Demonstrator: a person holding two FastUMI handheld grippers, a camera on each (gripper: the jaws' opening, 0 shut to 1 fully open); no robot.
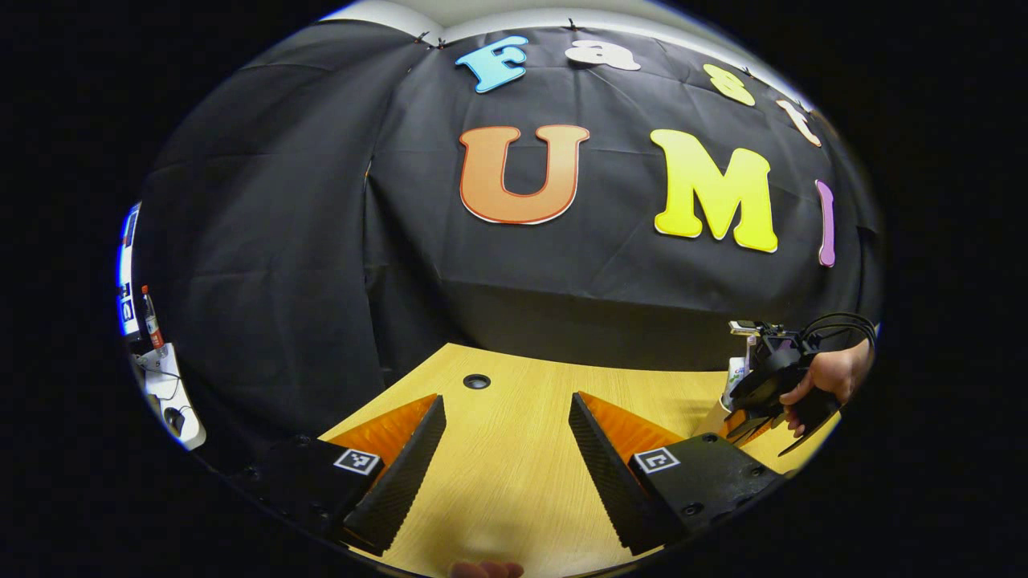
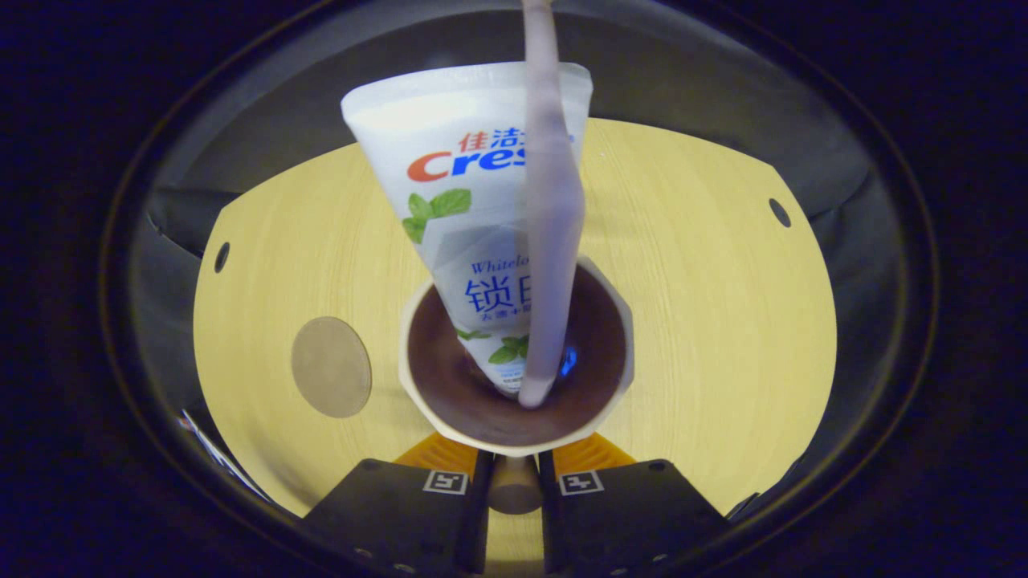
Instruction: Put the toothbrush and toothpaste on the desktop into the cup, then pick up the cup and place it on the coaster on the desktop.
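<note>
In the right gripper view I look down into a beige cup (image 2: 620, 315) with a brown inside. A white toothpaste tube (image 2: 458, 185) and a pale purple toothbrush (image 2: 554, 201) stand in it, leaning toward the camera. My right gripper (image 2: 516, 464) is shut on the cup's handle at the near rim. The round grey-brown coaster (image 2: 331, 367) lies flat on the desk to the cup's left, apart from it. In the left gripper view my left gripper (image 1: 507, 399) hangs open over bare desk, holding nothing. Far right there, a hand holds the right gripper (image 1: 759, 421) over the cup (image 1: 711, 417).
The light wooden desk (image 2: 707, 281) has small round cable holes near its corners (image 2: 222, 257) (image 2: 779, 213), one of them ahead of the left gripper (image 1: 476, 381). Black cloth walls the booth behind the desk. White equipment (image 1: 165, 377) stands off the far left.
</note>
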